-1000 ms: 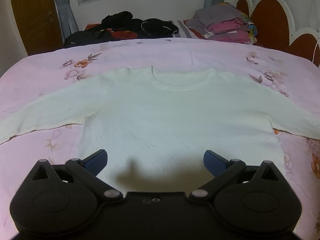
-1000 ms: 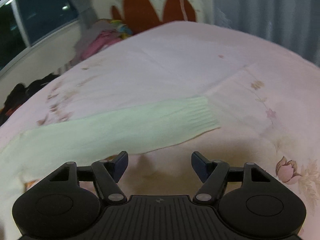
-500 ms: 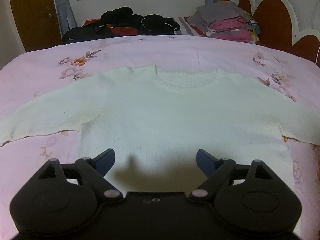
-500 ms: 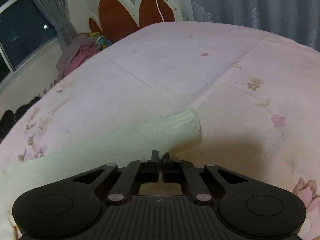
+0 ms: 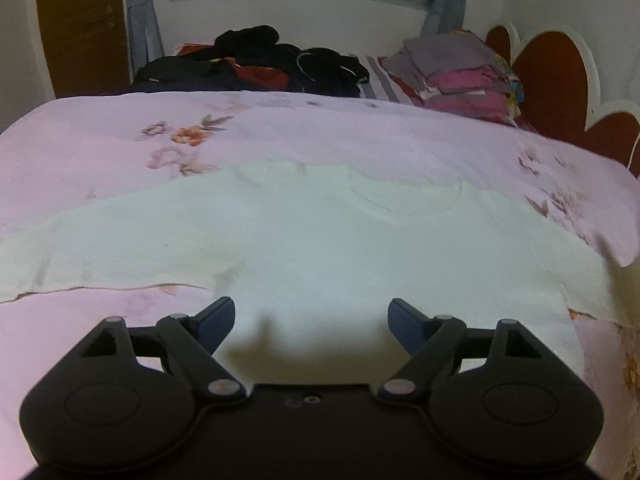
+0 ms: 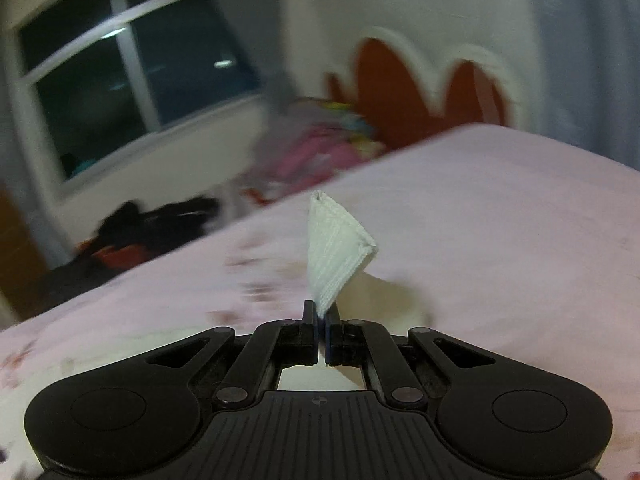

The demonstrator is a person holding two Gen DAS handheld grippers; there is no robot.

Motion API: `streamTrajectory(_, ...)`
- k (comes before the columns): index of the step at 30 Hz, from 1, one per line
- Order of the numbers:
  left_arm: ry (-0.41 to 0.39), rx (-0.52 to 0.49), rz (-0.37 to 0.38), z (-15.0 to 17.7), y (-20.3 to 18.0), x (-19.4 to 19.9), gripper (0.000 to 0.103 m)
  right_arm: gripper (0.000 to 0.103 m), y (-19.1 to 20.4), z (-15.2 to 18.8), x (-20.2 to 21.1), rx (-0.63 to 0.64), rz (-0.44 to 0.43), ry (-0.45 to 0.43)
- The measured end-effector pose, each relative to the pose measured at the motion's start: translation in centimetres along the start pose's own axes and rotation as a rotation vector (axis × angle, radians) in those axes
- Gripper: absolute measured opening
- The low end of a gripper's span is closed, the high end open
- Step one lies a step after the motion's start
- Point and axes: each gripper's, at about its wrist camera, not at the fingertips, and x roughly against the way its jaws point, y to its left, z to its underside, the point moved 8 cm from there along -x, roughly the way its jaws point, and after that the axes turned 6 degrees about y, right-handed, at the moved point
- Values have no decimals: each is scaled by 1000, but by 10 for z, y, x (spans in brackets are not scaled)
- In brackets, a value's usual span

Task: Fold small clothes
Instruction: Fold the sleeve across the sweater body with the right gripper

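A cream knit sweater (image 5: 320, 248) is laid flat on the pink floral bed cover (image 5: 100, 148), neckline away from the camera. The left tongs (image 5: 311, 314) are held over its lower body, jaws wide apart but closing, with the knit below them and ungripped. The right tongs (image 6: 321, 318) are pressed together on a ribbed sleeve cuff (image 6: 336, 248), which is raised clear of the bed cover. Dark clothes (image 5: 256, 60) and a folded stack (image 5: 460, 72) are seen behind.

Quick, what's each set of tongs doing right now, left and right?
Left tongs: open, jaws closing slightly, holding nothing, above the white sweater.
Right tongs: closed on the sweater cuff, lifted off the bedspread.
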Motion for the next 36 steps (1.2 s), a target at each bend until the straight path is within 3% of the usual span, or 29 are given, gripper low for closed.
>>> streamTrajectory(5,-6,38,-7,-2,40,1,83,2,120,26,-28,93,-150,55)
streamTrajectory(9,-9,80,-21,-3,76,2,84,2,208,72,-55,167,-247,139)
streamTrajectory(13,-5,124,-6,-7,101,1,84,2,262,119,-83,212,-300,240)
streamTrajectory(16,-5,140,18,-10,106,-1,84,3,279,142,-101,204,-315,302)
streamTrajectory(18,3,139,48,-12,101,-5,84,4,285,148,-107,230,-304,320)
streamTrajectory(20,16,124,86,-13,90,-11,84,25,286,151,-108,243,-313,326)
streamTrajectory(21,30,117,110,-14,81,-16,84,54,283,148,-106,240,-312,318)
streamTrajectory(22,43,111,127,-14,75,-20,84,66,276,142,-105,237,-308,299)
streamTrajectory(26,119,100,253,-12,36,-44,82,66,242,125,-79,220,-277,239)
streamTrajectory(29,171,105,324,-10,10,-64,72,66,204,117,-68,226,-194,204)
streamTrajectory(31,209,116,337,-8,1,-80,57,66,176,114,-66,228,-127,195)
streamTrajectory(36,172,106,328,-8,-16,-93,48,66,114,119,-62,191,-16,215)
